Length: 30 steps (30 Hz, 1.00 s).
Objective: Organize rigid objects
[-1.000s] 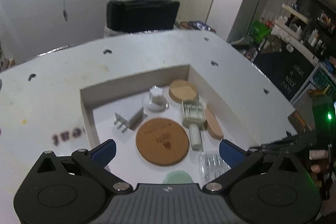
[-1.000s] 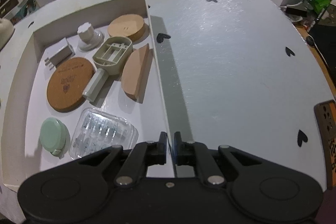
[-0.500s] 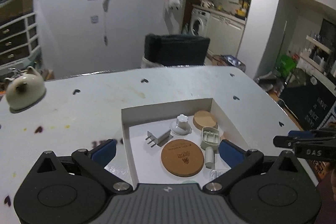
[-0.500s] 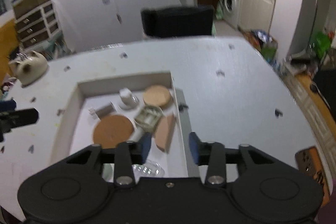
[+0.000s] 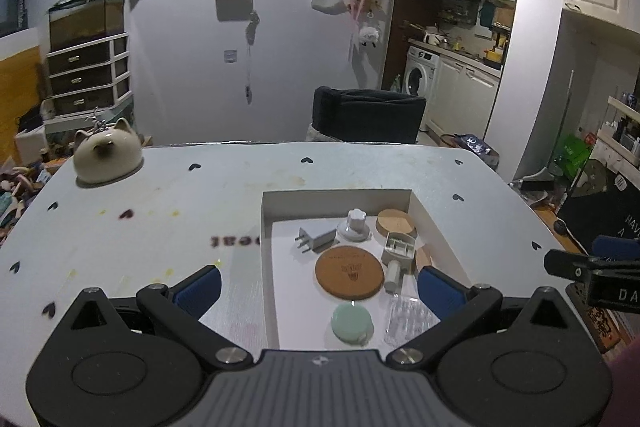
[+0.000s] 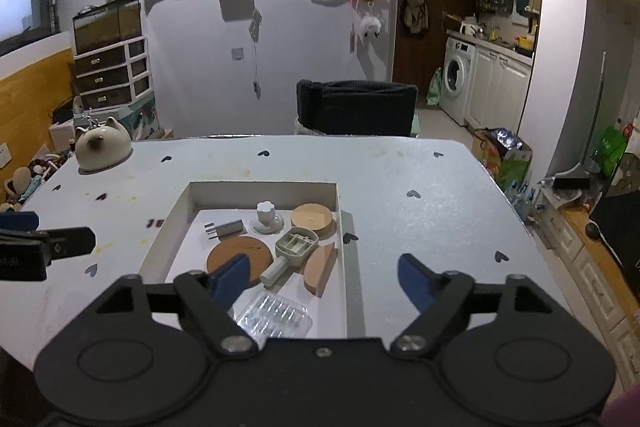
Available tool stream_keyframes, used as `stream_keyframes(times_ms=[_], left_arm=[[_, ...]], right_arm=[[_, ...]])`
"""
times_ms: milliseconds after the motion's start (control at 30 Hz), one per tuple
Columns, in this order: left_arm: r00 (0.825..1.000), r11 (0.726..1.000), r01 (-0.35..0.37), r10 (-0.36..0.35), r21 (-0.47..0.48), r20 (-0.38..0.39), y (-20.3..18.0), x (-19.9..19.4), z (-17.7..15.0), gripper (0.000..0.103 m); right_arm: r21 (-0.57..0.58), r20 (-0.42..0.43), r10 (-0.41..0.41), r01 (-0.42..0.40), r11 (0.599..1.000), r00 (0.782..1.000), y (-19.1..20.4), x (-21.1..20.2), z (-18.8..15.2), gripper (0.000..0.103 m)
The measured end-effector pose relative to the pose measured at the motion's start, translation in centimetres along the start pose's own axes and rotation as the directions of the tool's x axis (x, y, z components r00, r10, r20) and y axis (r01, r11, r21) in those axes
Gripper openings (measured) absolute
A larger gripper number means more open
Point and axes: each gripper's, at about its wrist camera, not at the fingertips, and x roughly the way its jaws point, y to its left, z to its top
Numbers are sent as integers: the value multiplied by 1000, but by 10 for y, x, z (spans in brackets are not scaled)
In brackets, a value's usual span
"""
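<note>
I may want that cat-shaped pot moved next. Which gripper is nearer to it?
Left. The left gripper hovers over the table's left half, on the cat-shaped pot's side of the tray; the right gripper hangs beyond the tray's right edge.

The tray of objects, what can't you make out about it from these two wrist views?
- Clear plastic case: near end hidden by the right gripper body in the right wrist view; contents too small to tell.
- Mint round lid: absent from the right wrist view, behind that gripper's finger.
- Large cork coaster: printed mark too small to read.
- Wooden wedge: mostly hidden behind the left gripper finger in the left wrist view.
</note>
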Motion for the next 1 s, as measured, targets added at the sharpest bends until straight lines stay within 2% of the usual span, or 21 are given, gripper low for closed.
stream_keyframes(times_ms=[333,667,1000], left_arm=[[998,997,-67,68,-25,5,-6,-30,-23,103],[996,995,-94,94,-31,8,-12,-40,-33,103],[996,996,-88,88,-23,4,-13,-40,-34,103]], right_arm=[[-16,54,-21,22,1000,998,-4,-29,-16,103],[-36,51,-14,16,999,999,-7,-40,-27,103],[-31,43,-27,28,999,999,-6,-44,-29,103]])
